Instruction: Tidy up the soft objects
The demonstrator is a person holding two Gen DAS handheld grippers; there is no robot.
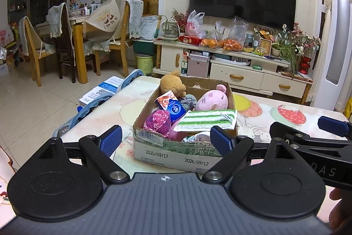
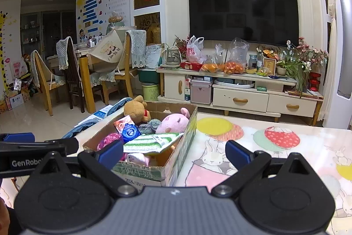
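- Living-room setting: table [image 1: 264,116] with a cartoon-print cover in the foreground; TV cabinet [image 2: 239,89] behind it.
- Cardboard box [image 1: 176,151] stands on the table and holds the soft objects.
- Contents: brown plush bear [image 1: 171,83] at the far left corner; pink plush pig [image 1: 212,98] at the far right; magenta knit item [image 1: 157,122] near left; green-striped cloth [image 1: 206,119] lying on top, toward the near right.
- Left gripper [image 1: 166,141]: jaws spread, empty, just in front of the box.
- Right gripper [image 2: 175,152]: jaws spread, empty, at the box's near right corner.
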